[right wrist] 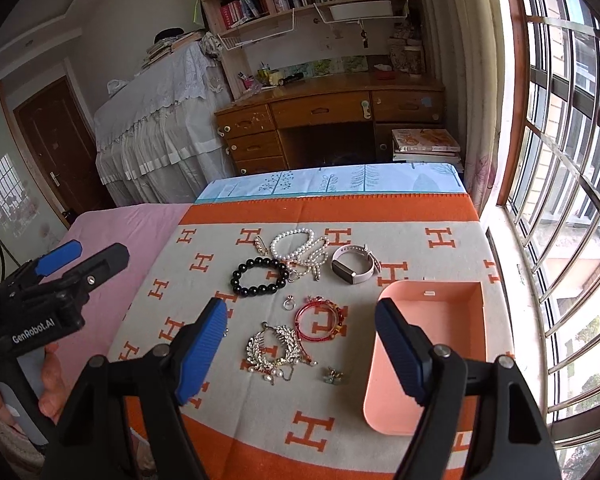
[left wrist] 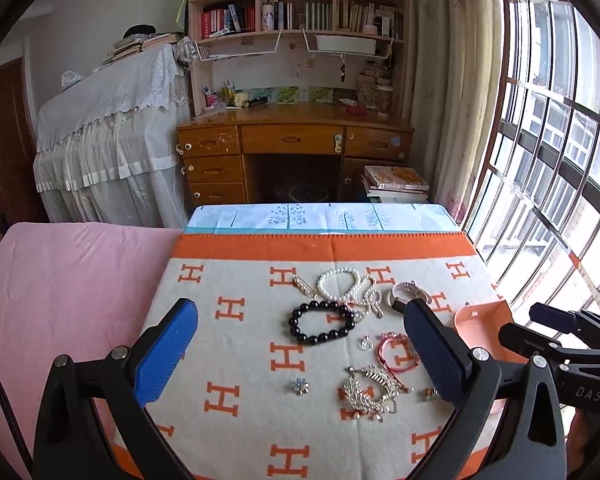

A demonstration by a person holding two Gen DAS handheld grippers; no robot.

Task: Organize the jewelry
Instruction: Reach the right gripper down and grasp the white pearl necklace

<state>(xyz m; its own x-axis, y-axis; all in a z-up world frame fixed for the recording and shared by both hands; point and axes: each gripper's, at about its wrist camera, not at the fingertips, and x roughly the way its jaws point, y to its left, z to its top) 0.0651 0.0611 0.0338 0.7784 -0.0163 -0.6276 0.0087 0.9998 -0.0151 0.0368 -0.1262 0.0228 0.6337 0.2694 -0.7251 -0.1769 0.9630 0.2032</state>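
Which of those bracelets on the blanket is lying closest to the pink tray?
The red bracelet, a thin hoop with small gold charms. It lies just left of the pink tray; the black bead bracelet and pearl bracelet lie farther away.

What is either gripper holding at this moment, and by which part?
Nothing. The left gripper and the right gripper are both open and empty above the jewelry; the pink tray is empty too.
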